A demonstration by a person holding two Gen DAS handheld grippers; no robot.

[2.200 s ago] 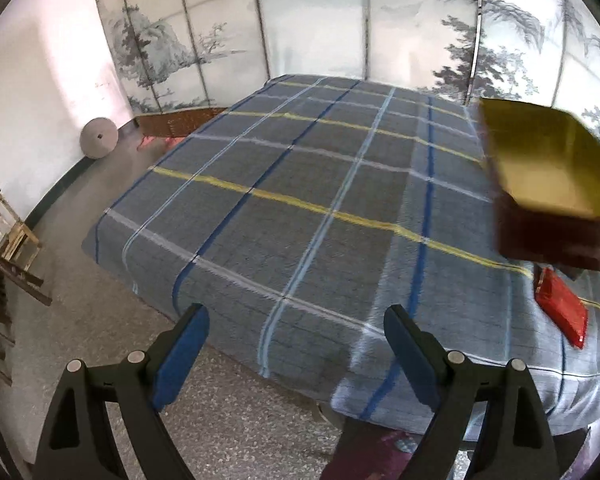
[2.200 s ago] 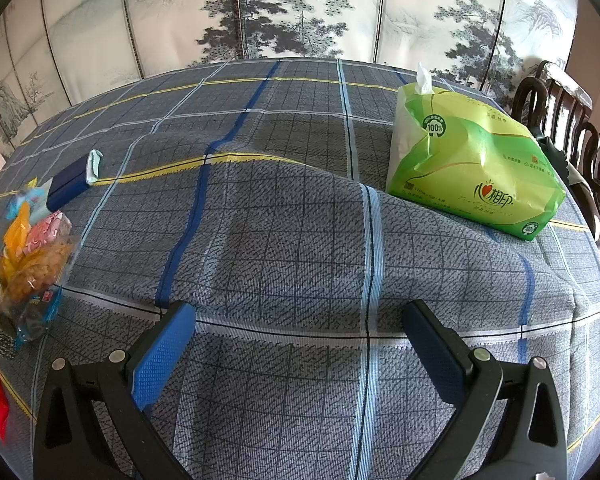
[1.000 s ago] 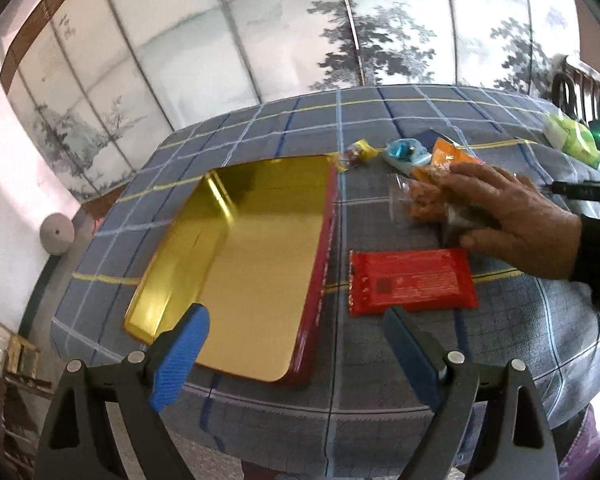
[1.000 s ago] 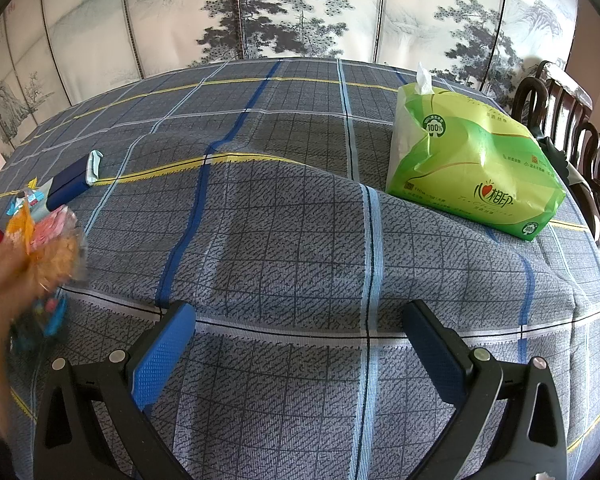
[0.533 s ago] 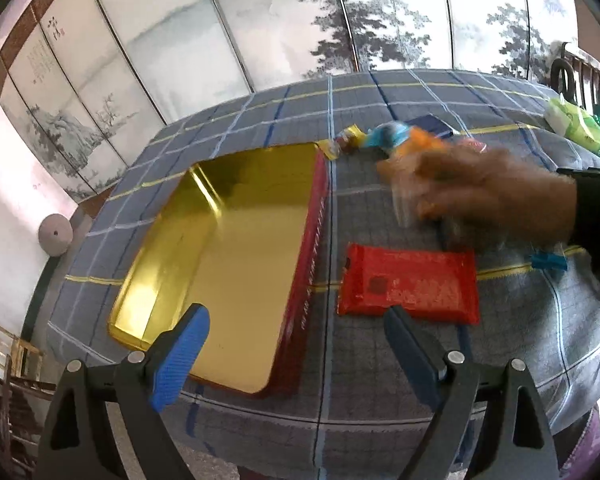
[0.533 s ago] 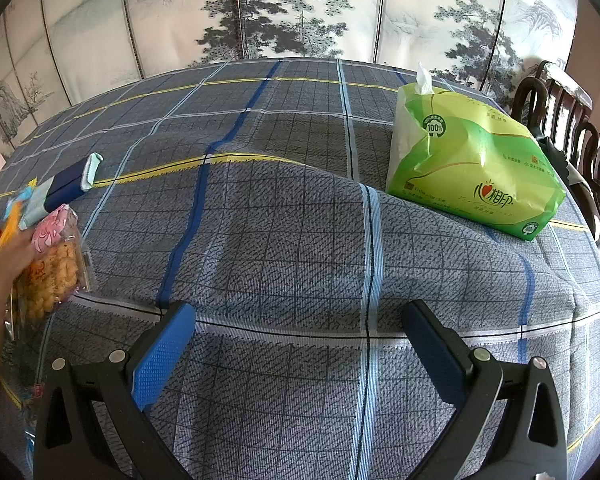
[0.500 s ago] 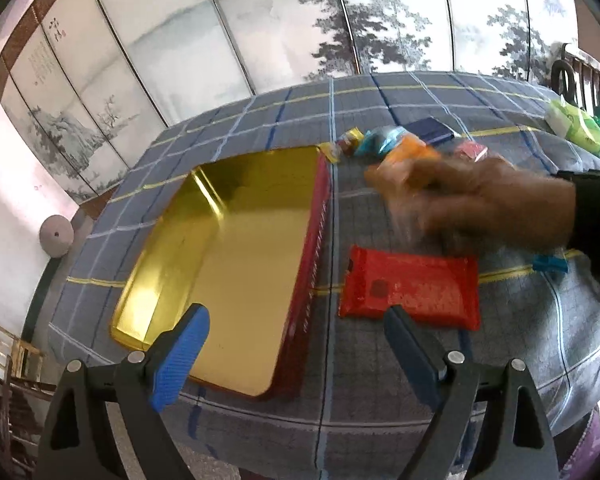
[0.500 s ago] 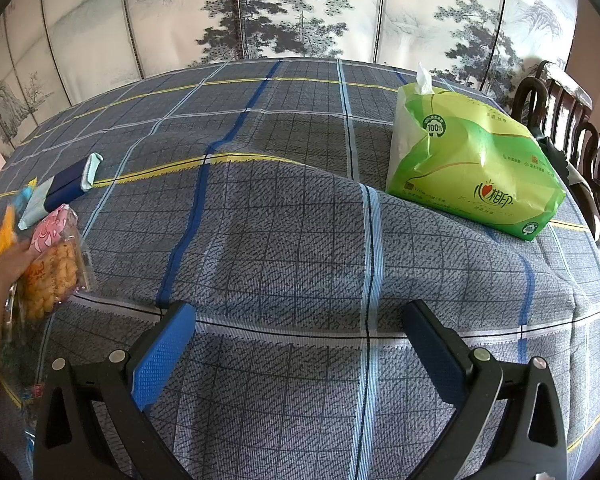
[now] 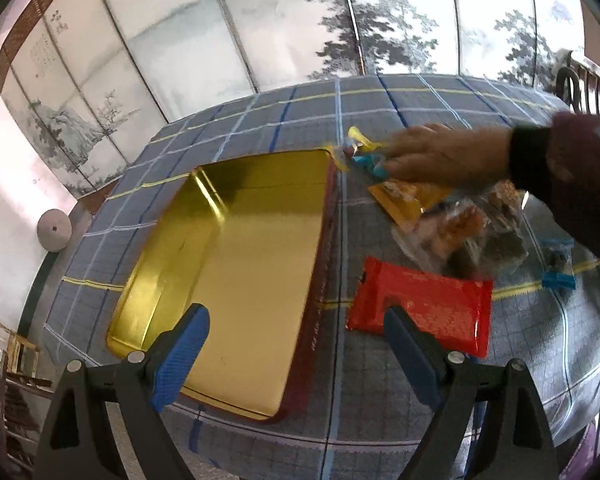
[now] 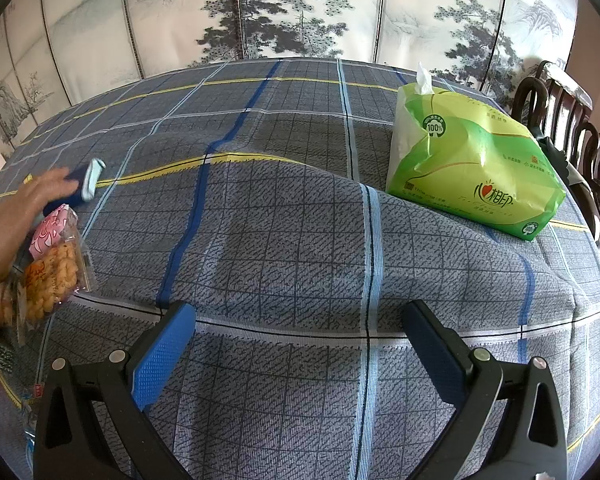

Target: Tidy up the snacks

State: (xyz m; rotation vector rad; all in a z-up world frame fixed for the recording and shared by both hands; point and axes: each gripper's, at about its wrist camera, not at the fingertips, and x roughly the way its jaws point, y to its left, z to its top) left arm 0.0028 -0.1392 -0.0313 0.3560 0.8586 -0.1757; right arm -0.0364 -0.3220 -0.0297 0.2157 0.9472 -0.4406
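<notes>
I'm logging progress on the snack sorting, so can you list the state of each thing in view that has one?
gold tin: open, nothing inside
red packet: sealed, flat on the cloth, beside the tin
clear snack bags: on the cloth, not in the tin
bare hand: reaching over the small wrapped sweets
tissue pack: opened, a tissue sticking out
left gripper: open, holding nothing
right gripper: open, holding nothing

From my left wrist view, the tin tray [image 9: 236,280] lies on the table [image 9: 380,100] at left. Just right of it, near, lies the flat packet [image 9: 424,308]. Beyond that packet sit the clear snack bags [image 9: 468,232], with the small wrapped candies [image 9: 360,152] farther still, under a bare hand [image 9: 440,156]. From my right wrist view, the tissue pack [image 10: 472,164] rests far right, well apart from the snack bag [image 10: 52,276] at left.
</notes>
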